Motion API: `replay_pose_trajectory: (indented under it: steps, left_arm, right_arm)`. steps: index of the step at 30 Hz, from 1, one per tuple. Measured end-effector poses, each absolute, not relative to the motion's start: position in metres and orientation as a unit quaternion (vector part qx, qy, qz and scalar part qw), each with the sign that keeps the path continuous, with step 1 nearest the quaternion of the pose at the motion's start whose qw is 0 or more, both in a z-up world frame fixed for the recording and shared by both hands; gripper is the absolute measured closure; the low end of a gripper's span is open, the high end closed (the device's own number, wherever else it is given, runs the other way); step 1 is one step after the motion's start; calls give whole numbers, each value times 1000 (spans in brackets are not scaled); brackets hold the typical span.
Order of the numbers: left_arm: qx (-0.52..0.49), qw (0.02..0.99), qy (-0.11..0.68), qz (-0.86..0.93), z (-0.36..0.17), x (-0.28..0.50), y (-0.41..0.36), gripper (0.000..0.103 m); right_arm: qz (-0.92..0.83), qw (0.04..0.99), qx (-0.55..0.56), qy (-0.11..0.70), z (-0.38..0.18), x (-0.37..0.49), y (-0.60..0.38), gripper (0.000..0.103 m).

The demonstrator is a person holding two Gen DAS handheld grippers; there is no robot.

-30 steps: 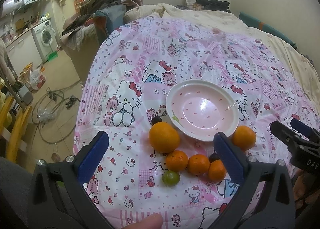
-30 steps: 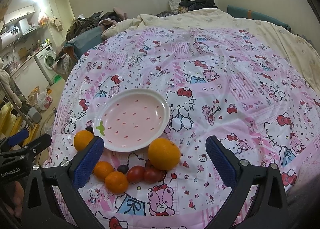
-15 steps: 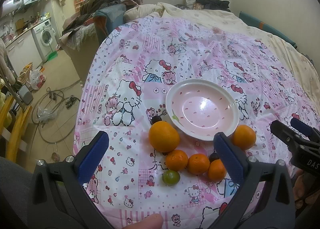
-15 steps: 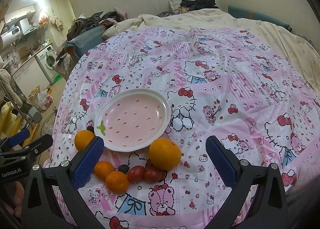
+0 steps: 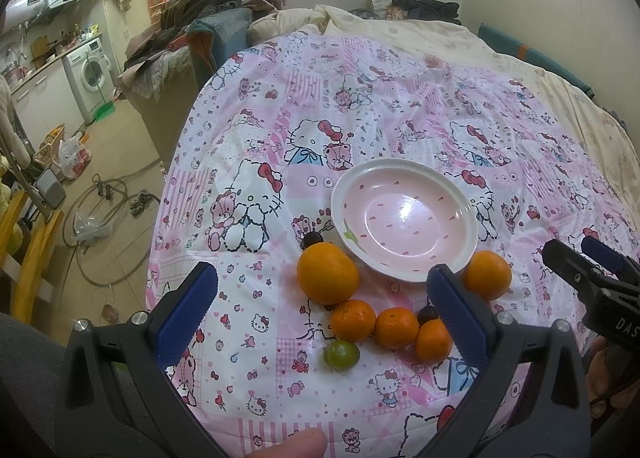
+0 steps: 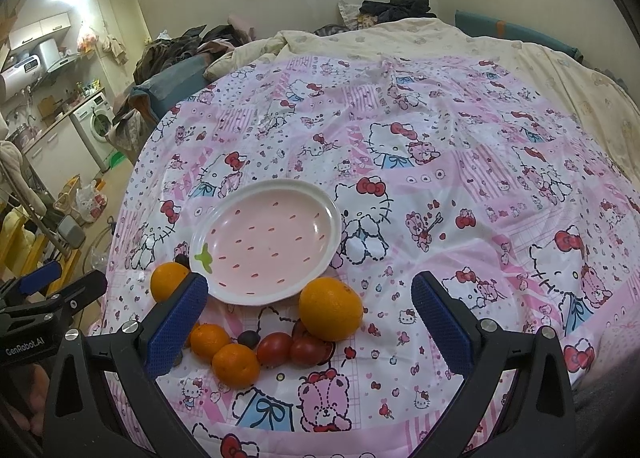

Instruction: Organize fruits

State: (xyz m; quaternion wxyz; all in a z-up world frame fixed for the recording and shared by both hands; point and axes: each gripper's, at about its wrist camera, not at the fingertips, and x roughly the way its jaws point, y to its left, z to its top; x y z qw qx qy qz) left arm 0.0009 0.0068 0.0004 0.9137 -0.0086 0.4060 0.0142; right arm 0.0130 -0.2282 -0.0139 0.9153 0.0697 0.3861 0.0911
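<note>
- Both hand-held grippers hover with fingers spread and empty over a pink cartoon-print bedspread; left hand-held gripper, right hand-held gripper.
- Nothing has shifted over the past second: the pink plate still lies empty on the bed, so sorting has not begun.
- Fruit rings its near rim: a large orange touching it, three tangerines, a green fruit, two tomatoes.
- Small dark fruits are hard to identify; the left gripper's finger partly covers one tangerine.
</note>
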Motion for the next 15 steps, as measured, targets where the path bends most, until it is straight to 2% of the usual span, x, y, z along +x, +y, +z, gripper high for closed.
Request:
replay_pose_trajectory:
  steps: [9, 15]
  left_arm:
    - [-10, 913, 407, 14, 0, 1, 7, 0]
    - [0, 905, 424, 14, 5, 10, 9, 0]
  right_arm:
    - [90, 915, 72, 388, -14, 13, -230, 0]
    - [102, 894, 121, 418, -8, 30, -251, 0]
